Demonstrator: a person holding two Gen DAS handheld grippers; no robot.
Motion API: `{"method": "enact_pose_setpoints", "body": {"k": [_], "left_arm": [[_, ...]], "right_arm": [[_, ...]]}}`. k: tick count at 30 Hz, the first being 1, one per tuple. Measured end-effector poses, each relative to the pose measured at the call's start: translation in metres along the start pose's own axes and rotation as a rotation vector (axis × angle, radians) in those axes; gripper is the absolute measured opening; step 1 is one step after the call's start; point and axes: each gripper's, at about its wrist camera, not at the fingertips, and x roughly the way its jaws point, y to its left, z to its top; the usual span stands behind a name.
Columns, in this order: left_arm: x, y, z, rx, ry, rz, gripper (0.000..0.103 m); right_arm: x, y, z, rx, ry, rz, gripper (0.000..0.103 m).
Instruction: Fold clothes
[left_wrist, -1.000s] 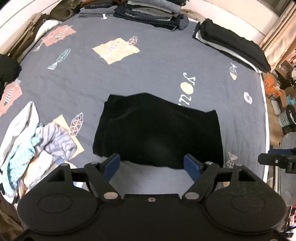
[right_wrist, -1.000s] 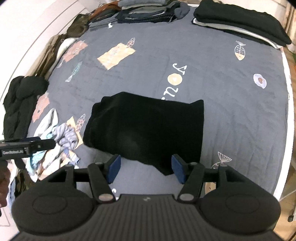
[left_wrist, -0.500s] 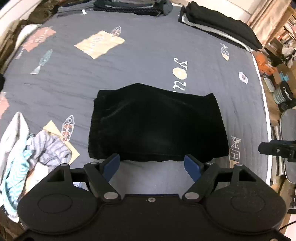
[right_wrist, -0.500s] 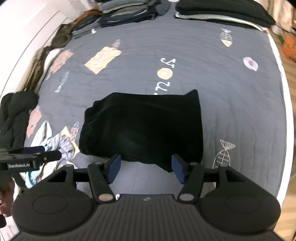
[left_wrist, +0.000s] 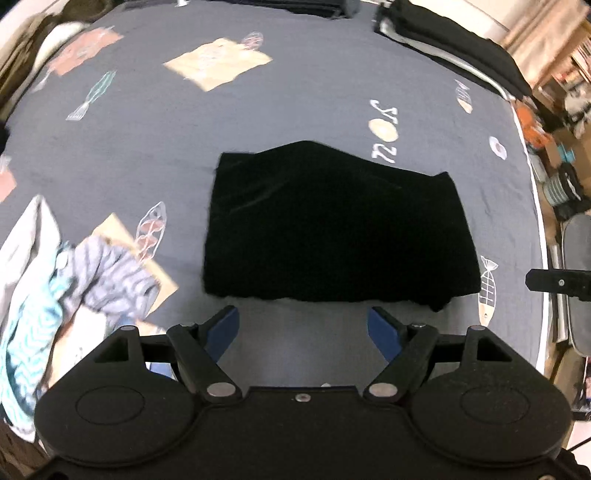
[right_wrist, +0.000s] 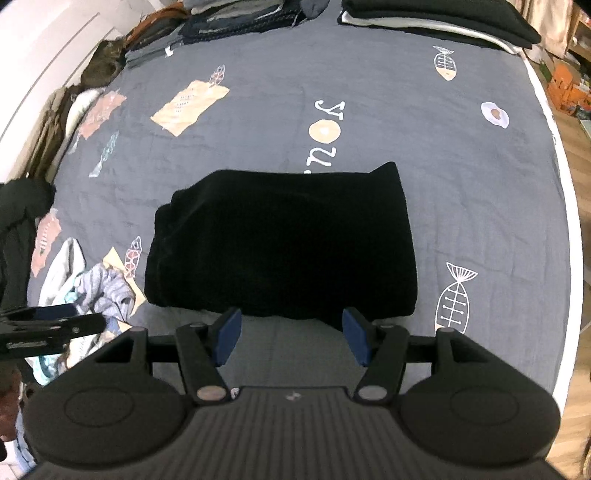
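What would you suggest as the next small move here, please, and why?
Probably lower both grippers to the near edge of the black garment and pinch it. The left gripper and right gripper hang open just short of that edge, holding nothing, so another fold or a lift seems next.

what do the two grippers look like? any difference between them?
Both are matte black with two round housings, silver pivot pins and blue finger pads. The left gripper has a smooth body; the right gripper has a ribbed grey centre panel.
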Motion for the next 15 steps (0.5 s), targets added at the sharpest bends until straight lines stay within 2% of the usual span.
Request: {"method": "enact_pose_setpoints", "body": {"k": [5, 9, 15], "left_arm": [[0.0, 0.022, -0.002, -0.069, -0.017, -0.002, 0.076], [0.01, 0.031, -0.002, -0.131, -0.049, -0.046, 0.077], [0.064, 0.062, -0.014, -0.346, -0.08, -0.134, 0.079]], "right_arm": [[0.006, 0.011, 0.001, -0.027, 0.008, -0.007, 0.06], [0.008, 0.011, 0.001, -0.035, -0.007, -0.007, 0.06], [0.011, 0.003, 0.007, -0.024, -0.034, -0.009, 0.06]]}}
